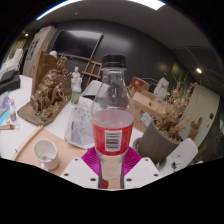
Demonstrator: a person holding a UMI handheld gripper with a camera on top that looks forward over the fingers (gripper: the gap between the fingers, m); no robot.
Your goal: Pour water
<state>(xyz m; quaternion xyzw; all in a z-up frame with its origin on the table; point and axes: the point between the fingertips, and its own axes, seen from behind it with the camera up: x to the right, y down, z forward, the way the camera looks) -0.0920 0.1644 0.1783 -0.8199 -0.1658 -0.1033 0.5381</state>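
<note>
The gripper [112, 172] is closed on a clear plastic bottle [112, 115], its pink pads [93, 160] pressed to either side of the bottle's base. The bottle stands upright between the fingers, with a dark cap, a red label and some water inside. To its left, on the pale table [25, 140], sits a small white cup [45, 152], and beyond that a brown figurine [50, 92].

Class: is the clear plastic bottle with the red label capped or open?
Capped: a dark cap sits atop the clear plastic bottle with the red label.
</note>
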